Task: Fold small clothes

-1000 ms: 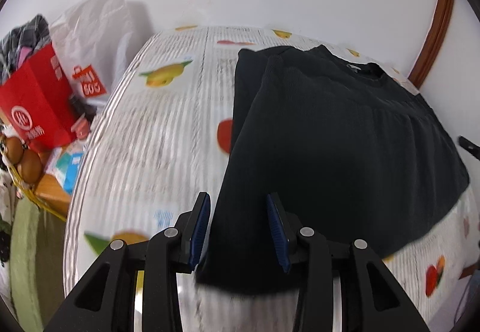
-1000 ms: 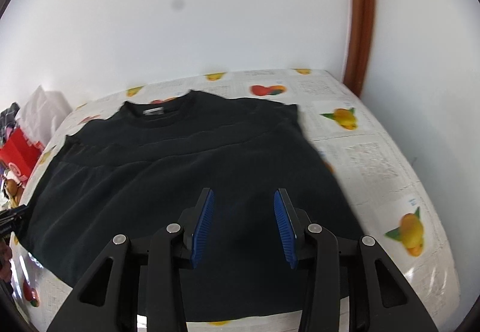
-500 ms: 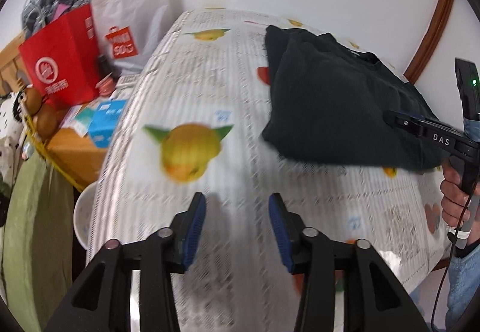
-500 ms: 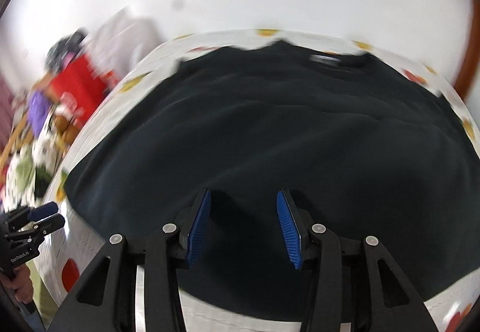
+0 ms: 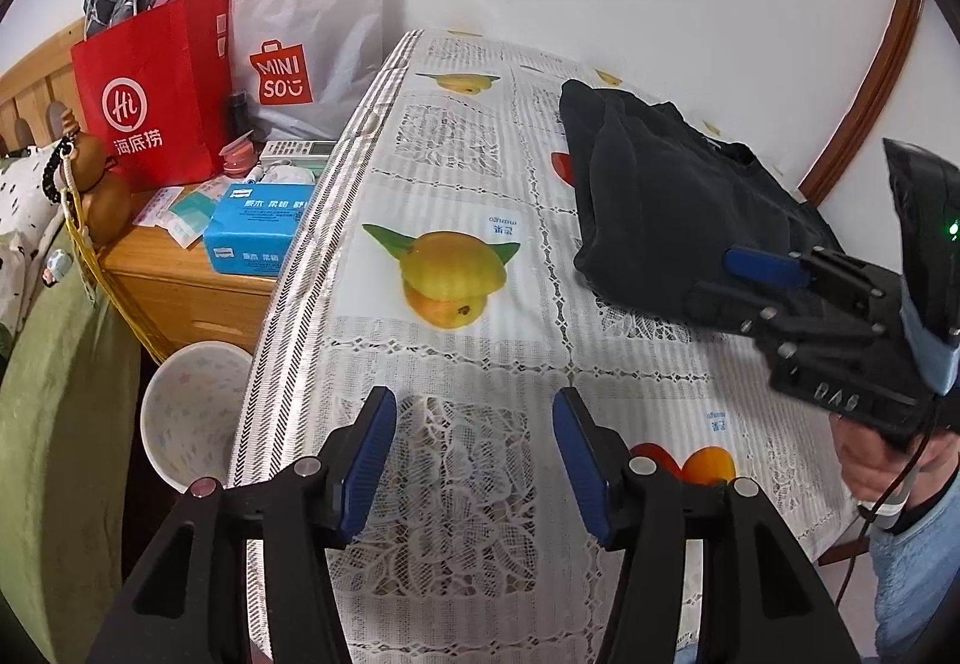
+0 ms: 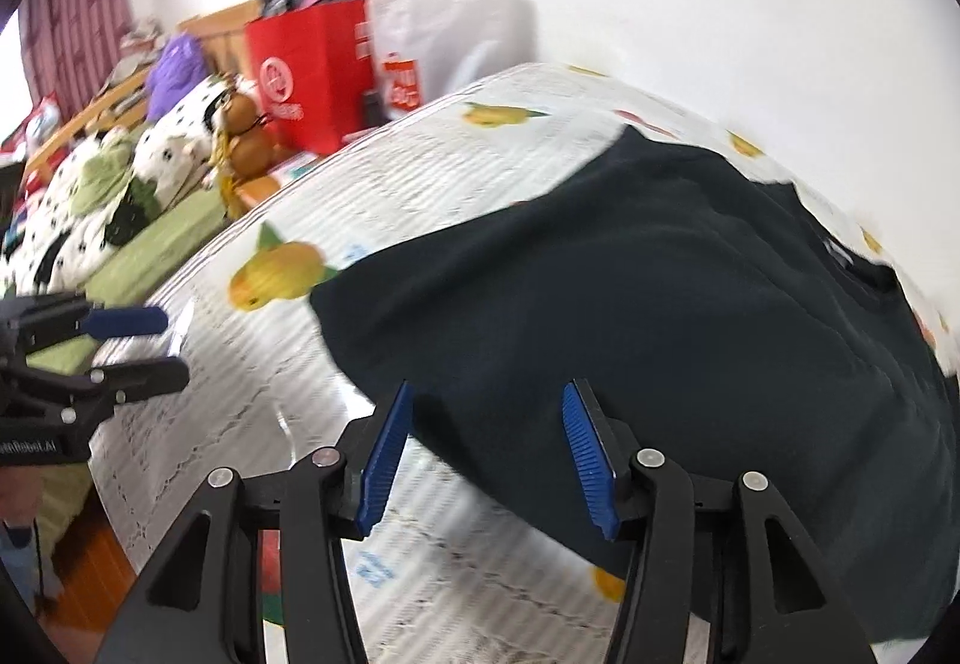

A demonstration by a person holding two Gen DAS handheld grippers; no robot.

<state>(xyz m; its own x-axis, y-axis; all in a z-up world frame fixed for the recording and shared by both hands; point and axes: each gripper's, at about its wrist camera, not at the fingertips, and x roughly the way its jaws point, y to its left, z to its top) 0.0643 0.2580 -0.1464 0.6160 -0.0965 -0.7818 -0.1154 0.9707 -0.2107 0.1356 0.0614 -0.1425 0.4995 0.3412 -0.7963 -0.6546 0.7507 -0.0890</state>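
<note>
A dark, near-black small top (image 6: 660, 292) lies on the table, its left side folded over; it also shows in the left wrist view (image 5: 672, 196) at the right. My left gripper (image 5: 474, 454) is open and empty over bare tablecloth, away from the garment. My right gripper (image 6: 486, 454) is open and empty, its blue pads (image 6: 384, 448) just above the garment's near hem. The right gripper also shows in the left wrist view (image 5: 774, 286), and the left gripper in the right wrist view (image 6: 132, 346).
The table wears a white lace cloth with fruit prints (image 5: 456, 280). Left of it stand a red paper bag (image 5: 156, 94), a white Miniso bag (image 5: 306, 52), a blue tissue box (image 5: 258, 226) on a wooden stand, and a white bowl (image 5: 192, 418) below. A white wall lies behind.
My left gripper has pulled back and left, off the garment's edge, to bare tablecloth. My right gripper has swung left along the near hem. Both stayed open.
</note>
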